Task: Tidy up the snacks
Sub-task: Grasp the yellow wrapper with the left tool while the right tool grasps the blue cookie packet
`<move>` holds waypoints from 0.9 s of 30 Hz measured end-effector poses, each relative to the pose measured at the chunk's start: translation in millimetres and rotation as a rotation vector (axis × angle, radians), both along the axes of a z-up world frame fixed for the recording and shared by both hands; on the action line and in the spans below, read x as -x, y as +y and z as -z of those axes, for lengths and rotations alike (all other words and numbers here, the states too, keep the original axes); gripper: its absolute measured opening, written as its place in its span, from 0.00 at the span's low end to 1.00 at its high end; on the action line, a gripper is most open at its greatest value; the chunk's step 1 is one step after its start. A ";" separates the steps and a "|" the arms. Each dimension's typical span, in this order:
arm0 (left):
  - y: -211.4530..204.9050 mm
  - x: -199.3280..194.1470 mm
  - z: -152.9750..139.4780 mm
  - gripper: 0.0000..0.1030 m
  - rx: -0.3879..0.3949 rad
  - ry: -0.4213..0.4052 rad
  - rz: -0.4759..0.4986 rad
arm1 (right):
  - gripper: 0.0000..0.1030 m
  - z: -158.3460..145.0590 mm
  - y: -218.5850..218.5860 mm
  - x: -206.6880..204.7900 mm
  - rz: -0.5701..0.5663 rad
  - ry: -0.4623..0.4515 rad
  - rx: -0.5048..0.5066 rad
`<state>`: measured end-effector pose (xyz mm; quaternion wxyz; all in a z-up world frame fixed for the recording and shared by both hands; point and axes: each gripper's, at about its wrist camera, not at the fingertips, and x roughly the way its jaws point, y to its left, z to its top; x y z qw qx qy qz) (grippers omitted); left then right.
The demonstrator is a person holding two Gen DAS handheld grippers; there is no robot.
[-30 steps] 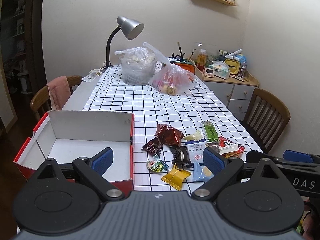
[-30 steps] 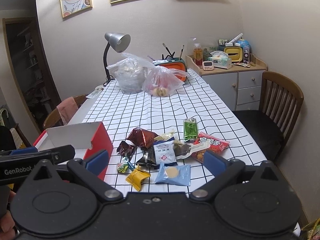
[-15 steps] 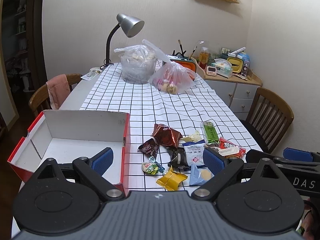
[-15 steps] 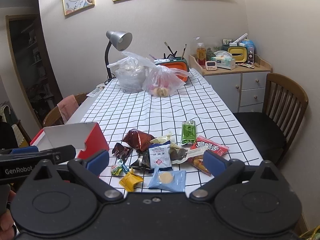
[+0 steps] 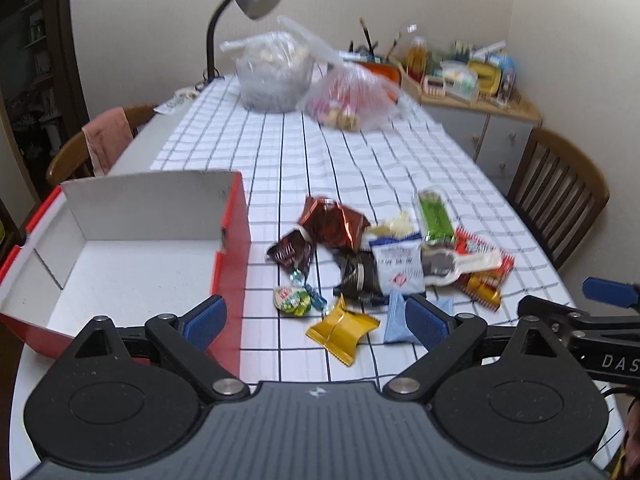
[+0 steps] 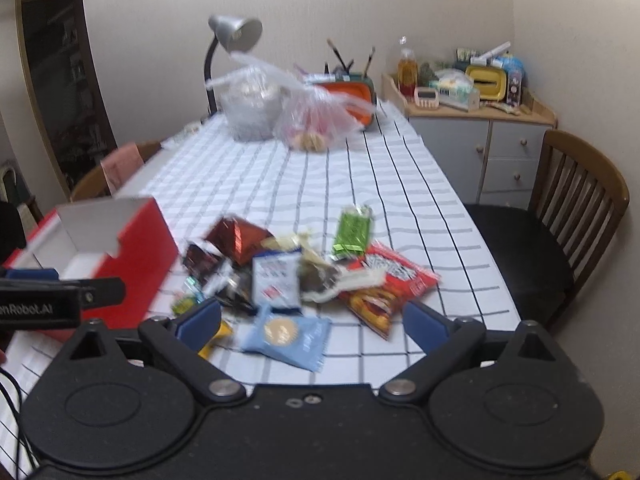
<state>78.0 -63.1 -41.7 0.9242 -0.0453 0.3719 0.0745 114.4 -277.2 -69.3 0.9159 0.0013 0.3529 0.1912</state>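
Right jaws: spread wide and just beginning to close on the right gripper (image 6: 310, 322), nothing between them; the pale blue cookie packet (image 6: 285, 335) lies on the counter right in front.
Left jaws: released on the left gripper (image 5: 316, 322), empty, hanging over the gold wrapper (image 5: 343, 331).
Change: both grippers have dropped and come nearer over the last second; the snack pile (image 5: 384, 256) now fills more of each view.
Snacks: all lie loose on the checked counter (image 5: 320, 168), beside the box.
Red box (image 5: 132, 256): open, white inside, nothing in it.
Meaning: sorting has not begun; a first pick looks imminent, likely the blue packet.
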 end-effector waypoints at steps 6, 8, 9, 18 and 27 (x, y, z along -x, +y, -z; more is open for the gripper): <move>-11.2 -23.4 23.7 0.91 -0.011 0.046 0.007 | 0.92 22.1 -12.4 -26.7 -0.052 0.026 0.046; -13.1 -29.4 32.1 0.88 -0.006 0.063 0.027 | 0.90 29.3 -12.2 -33.9 -0.106 0.046 0.053; -14.1 -32.2 36.6 0.87 -0.009 0.070 0.036 | 0.90 33.0 -10.8 -36.2 -0.132 0.048 0.062; -18.6 -63.6 75.9 0.78 -0.051 0.151 0.135 | 0.85 65.7 21.3 -50.9 -0.399 0.075 0.147; -11.5 -81.4 95.0 0.72 -0.061 0.212 0.174 | 0.79 86.0 60.1 -67.7 -0.626 0.029 0.255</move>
